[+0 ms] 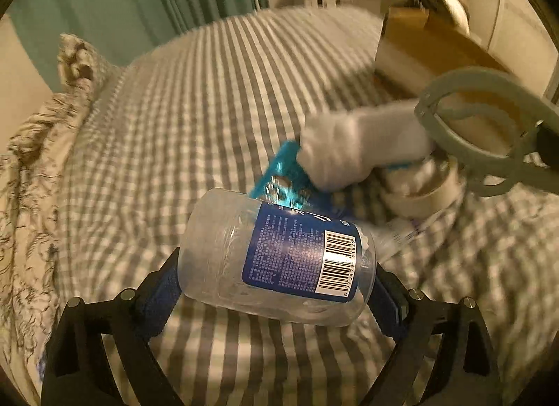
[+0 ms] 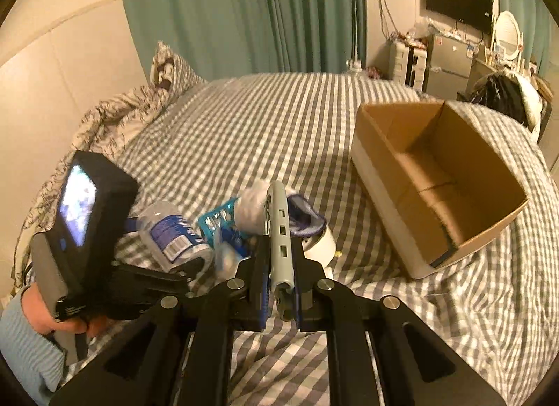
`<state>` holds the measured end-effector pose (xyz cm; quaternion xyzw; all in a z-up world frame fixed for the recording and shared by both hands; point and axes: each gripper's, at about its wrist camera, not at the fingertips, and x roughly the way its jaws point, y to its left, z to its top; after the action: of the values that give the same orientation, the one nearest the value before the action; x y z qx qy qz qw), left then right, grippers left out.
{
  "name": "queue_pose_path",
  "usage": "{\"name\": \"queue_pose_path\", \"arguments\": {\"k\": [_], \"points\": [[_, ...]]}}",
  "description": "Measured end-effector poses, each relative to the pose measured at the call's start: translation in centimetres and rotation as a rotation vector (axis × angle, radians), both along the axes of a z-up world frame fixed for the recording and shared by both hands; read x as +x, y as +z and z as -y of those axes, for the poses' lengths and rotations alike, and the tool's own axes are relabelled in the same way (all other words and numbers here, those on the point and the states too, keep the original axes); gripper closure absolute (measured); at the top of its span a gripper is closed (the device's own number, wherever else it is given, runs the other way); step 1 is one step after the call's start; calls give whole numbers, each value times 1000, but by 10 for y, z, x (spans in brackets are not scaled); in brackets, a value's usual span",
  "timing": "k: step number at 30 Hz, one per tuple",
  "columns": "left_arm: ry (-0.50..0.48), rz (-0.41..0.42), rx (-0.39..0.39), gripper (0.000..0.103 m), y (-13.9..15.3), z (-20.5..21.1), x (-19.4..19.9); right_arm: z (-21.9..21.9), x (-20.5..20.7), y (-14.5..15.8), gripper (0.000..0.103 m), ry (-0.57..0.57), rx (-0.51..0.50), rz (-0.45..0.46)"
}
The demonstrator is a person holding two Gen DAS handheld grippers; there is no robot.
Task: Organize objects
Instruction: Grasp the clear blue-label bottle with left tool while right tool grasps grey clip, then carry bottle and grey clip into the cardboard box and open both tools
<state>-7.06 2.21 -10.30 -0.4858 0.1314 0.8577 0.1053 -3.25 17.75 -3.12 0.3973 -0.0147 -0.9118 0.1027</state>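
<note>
A clear plastic bottle with a blue label lies crosswise between the blue pads of my left gripper, which is shut on its two ends just above the checked bedsheet. The same bottle shows at the left of the right wrist view. My right gripper is shut on a grey plastic looped piece, seen edge-on there. That looped piece reaches in from the right over a pile holding a white sock, a blue blister pack and a white tape roll.
An open cardboard box sits on the bed to the right of the pile. A patterned duvet and a pillow lie at the left, by the green curtains. A hand in a light blue sleeve holds the left gripper.
</note>
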Motion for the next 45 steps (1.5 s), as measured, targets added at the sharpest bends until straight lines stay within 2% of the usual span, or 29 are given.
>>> {"name": "queue_pose_path", "arguments": {"k": [7,13,15,17,20,27,29,33,36,37,40,45], "points": [[-33,-142,86,8,84,-21,8,-23,21,56,94,-40,-5,-141],[-115,-261,146,8,148,-87,1,-76,25,106,94,-127,11,-245],[-148,-276,173,8,158,-114,-8,-96,19,116,94,-160,28,-269],[-173,-275,201,8,161,-136,-18,-120,10,120,94,-194,31,-274],[-200,-252,206,8,150,-173,-37,-143,-8,115,94,-227,33,-258],[-237,-171,178,8,97,-234,-84,-187,-64,60,94,-270,5,-160],[-254,-159,168,8,85,-243,-95,-197,-79,43,94,-285,-7,-126],[-288,-153,176,7,73,-255,-106,-214,-80,19,93,-307,-37,-106],[-279,-148,194,4,71,-257,-111,-227,-81,16,91,-331,-56,-110],[-277,-150,205,2,73,-256,-111,-229,-79,18,85,-337,-64,-119],[-276,-160,226,2,86,-249,-107,-236,-72,31,53,-360,-76,-153],[-246,-223,221,2,126,-223,-85,-226,-46,72,51,-371,-60,-213]]}}
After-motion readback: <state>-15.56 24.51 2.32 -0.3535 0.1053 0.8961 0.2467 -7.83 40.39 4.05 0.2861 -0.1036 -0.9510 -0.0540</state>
